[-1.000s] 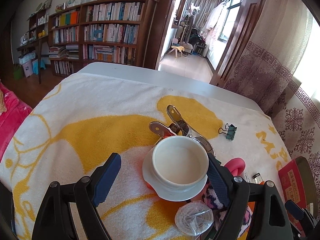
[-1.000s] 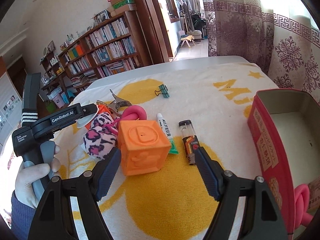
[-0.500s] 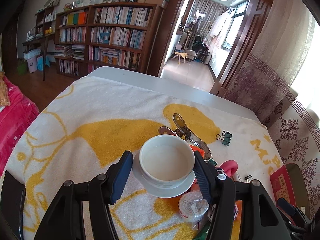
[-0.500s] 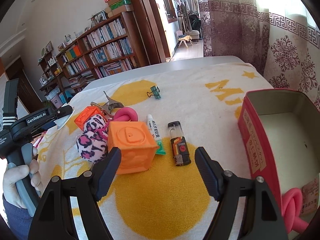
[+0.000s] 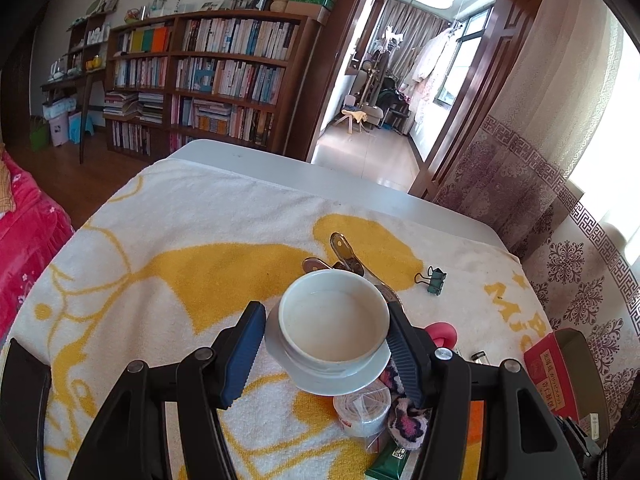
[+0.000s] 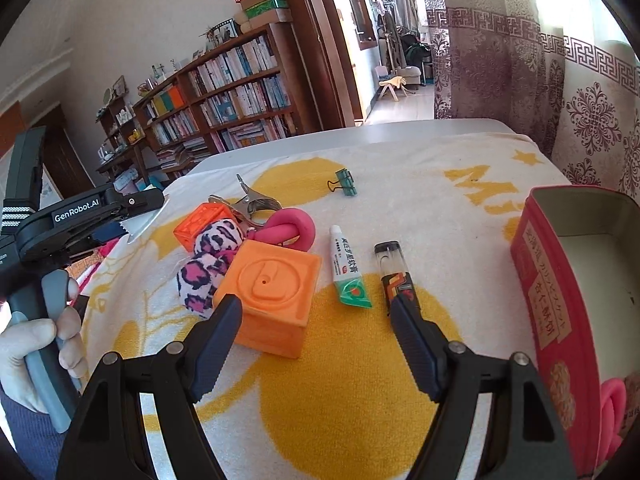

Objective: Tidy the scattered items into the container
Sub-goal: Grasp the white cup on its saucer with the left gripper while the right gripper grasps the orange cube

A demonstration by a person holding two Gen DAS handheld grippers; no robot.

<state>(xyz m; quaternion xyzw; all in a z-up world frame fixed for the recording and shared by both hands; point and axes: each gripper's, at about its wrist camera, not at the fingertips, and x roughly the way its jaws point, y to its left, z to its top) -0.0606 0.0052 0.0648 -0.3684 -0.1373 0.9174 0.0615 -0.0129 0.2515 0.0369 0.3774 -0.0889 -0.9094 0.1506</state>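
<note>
the left gripper (image 5: 326, 334) has just been closing its jaws and now grips the white bowl (image 5: 334, 318) by its flared base rim, held above the yellow-and-white towel (image 5: 160, 264) on the counter. right of the bowl lie the metal clips (image 5: 346, 252), then the green binder clip (image 5: 436, 280). in the right wrist view the right gripper (image 6: 316, 328) hangs with jaws wide apart and empty, just before the orange cube (image 6: 276, 294). right of the cube lie the ointment tube (image 6: 346, 270), the lighter (image 6: 396, 276) and the red tin (image 6: 560, 280), open at the towel's edge.
</note>
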